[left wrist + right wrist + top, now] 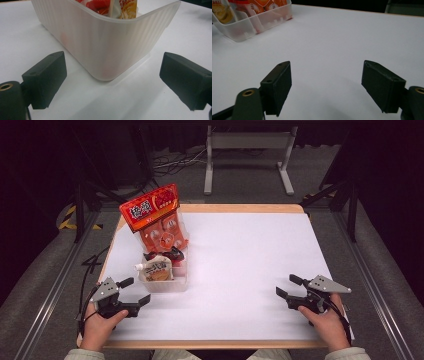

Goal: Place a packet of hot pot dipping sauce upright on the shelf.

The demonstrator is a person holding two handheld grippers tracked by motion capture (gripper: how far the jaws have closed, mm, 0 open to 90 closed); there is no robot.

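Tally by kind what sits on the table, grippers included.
Translucent plastic bin: 1
Large orange-red snack pack: 1
Spouted pouch: 1
Grippers: 2, left gripper and right gripper
Total: 5, not counting other packets half hidden in the bin.

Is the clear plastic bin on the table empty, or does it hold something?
Not empty. The clear plastic bin holds a tall orange snack pack standing up and a pale spouted pouch at its near end.

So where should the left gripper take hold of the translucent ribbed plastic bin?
Probably the translucent ribbed plastic bin by its near rounded corner rim, from the person's side: the left gripper already faces that corner, jaws open. The thin upright wall suits one jaw inside, one outside, above the pouches.
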